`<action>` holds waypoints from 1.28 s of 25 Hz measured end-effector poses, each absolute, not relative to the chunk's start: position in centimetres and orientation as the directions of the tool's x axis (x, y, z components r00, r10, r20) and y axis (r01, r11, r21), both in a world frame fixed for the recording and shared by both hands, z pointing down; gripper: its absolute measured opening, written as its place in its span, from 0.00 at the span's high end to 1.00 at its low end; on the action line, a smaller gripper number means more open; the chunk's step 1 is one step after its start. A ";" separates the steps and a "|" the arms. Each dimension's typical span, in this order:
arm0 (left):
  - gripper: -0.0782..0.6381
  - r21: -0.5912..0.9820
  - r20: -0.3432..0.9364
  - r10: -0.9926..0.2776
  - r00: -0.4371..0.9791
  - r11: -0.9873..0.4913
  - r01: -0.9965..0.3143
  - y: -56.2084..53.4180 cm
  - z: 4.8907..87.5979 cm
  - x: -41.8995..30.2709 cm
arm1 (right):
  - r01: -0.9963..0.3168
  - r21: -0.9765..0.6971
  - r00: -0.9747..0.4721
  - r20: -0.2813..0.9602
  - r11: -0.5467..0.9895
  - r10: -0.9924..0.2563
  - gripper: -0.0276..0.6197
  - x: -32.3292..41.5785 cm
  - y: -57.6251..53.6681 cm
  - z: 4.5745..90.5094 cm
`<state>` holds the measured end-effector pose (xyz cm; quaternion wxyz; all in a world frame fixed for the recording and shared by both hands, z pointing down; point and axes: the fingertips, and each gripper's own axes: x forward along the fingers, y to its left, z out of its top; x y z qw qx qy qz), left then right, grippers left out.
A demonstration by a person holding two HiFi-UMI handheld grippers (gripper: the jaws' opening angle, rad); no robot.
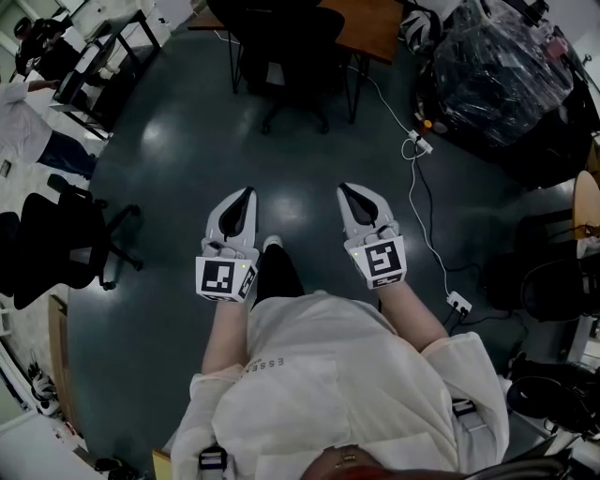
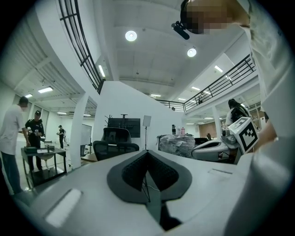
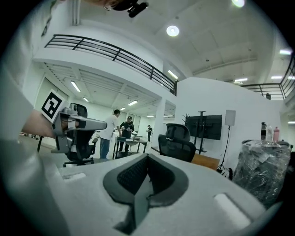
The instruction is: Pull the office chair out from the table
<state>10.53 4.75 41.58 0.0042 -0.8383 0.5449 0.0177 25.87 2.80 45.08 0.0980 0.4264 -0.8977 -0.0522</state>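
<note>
The office chair (image 1: 286, 47) sits pushed in under the wooden desk (image 1: 366, 23) at the far edge of the dark floor (image 1: 187, 159), well apart from both grippers. The left gripper (image 1: 248, 194) and right gripper (image 1: 348, 188) are held side by side in front of the person, pointing towards the chair. Each one's jaws are pressed together with nothing between them.

A plastic-wrapped bundle (image 1: 506, 66) stands to the right of the desk. What it holds cannot be made out. The right gripper view shows bottles (image 3: 269, 133) standing on top of it.

Only the head view shows the power strip (image 1: 419, 143) and the white cable (image 1: 417, 202) trailing over the floor, and a second chair (image 1: 56, 248) at the left. Only the gripper views show the screen on a stand (image 3: 204, 126) behind the office chair, a balcony railing (image 3: 115, 53) overhead, and people standing at a small black side desk (image 3: 131, 140)
</note>
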 end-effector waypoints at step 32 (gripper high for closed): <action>0.87 0.018 -0.015 -0.859 0.512 -0.513 -0.858 -29.9 43.2 -5.1 | -0.849 0.062 -0.511 0.158 0.525 -0.845 0.97 11.3 -31.5 47.2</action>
